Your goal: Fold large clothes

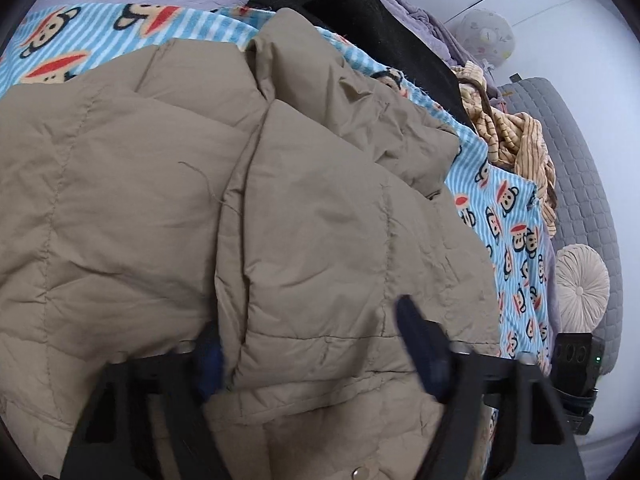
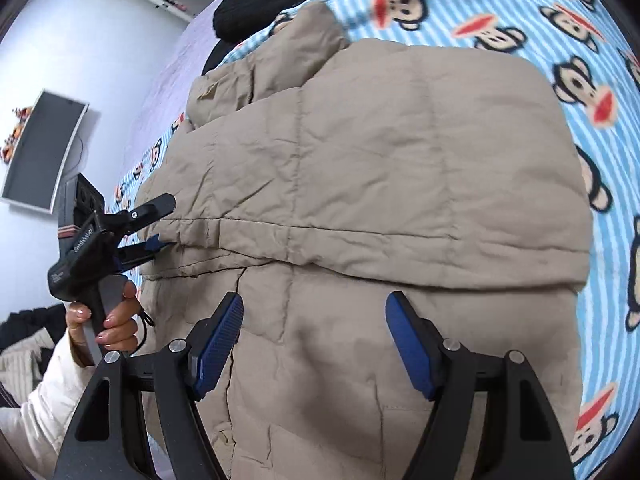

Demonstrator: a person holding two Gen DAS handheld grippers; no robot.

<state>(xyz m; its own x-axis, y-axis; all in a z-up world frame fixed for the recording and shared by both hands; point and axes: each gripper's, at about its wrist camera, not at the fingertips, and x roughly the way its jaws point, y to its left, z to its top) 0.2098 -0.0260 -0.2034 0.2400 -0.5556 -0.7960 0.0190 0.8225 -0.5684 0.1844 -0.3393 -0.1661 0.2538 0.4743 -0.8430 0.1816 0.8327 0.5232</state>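
Apparently left gripper (image 2: 164, 224) pinches jacket (image 2: 360, 160) edge; right gripper (image 2: 314, 344) fingers apart.

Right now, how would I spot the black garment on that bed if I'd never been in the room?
Find the bed covered by the blue striped monkey blanket. A big tan puffer jacket lies across it; look just past the jacket's far end. There a black garment sits in a heap, the only dark, fuzzy piece, unlike the striped yellow cloth beside it.

beige quilted jacket (image 2: 380, 152); blue-striped monkey-print blanket (image 2: 500, 12)
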